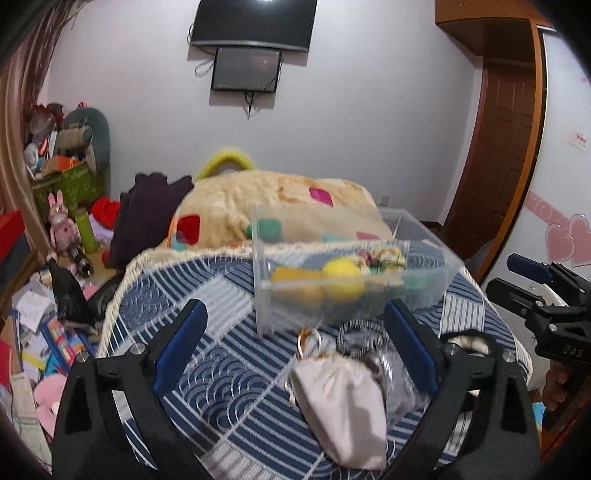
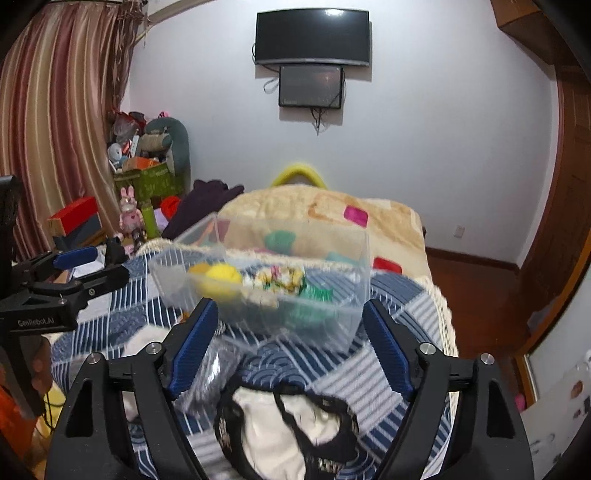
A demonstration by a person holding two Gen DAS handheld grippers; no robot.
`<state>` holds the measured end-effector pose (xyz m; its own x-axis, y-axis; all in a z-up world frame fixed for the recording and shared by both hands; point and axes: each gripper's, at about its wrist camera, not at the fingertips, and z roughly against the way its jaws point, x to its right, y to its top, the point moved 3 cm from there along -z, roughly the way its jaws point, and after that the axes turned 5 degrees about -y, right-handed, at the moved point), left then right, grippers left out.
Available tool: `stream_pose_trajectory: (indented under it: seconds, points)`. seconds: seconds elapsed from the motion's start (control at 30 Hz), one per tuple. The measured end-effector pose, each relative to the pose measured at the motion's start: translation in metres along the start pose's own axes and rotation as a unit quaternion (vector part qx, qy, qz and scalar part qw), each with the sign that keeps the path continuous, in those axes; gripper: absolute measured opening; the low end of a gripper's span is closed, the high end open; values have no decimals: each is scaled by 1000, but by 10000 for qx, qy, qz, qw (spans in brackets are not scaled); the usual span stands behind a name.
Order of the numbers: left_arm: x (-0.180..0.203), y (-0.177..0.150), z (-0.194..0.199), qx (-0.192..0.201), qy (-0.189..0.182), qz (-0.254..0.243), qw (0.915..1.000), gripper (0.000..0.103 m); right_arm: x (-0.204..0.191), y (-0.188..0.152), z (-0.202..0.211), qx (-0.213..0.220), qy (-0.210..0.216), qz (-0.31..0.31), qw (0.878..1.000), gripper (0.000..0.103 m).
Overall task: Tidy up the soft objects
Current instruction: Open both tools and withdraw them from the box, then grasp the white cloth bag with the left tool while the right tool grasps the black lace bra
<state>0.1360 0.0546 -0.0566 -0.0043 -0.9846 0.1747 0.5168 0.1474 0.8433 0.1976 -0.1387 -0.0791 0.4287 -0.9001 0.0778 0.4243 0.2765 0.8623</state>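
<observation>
dim indoor light, ceiling glare on the tv [image 2: 312, 37], strong fisheye bending — dark vignetted corners, foreground motion-blurred

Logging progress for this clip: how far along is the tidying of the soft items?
Partly done: the clear plastic bin already holds a yellow pom-pom and other small soft pieces. Nothing is in hand; the left tool and right tool are open. A beige pouch and black-trimmed white cloth remain on the bedspread.

One clear bin [image 1: 424, 280], two wall screens [image 1: 255, 22] — two claws [image 1: 295, 347].
</observation>
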Motion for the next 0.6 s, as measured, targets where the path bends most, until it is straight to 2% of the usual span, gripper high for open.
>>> stream_pose_trajectory:
  seconds: [0.3, 0.37, 0.6]
  points:
    - [0, -45, -9, -495, -67, 121, 9987, 97, -1, -47, -6, -525, -67, -37, 9986, 81]
    - [3, -56, -11, -616, -113, 111, 9980, 97, -2, -55, -5, -585, -129, -66, 9982, 86]
    - [17, -81, -22, -952, -289, 105, 9950, 97, -7, -77, -6, -846, -215, -71, 9962, 88]
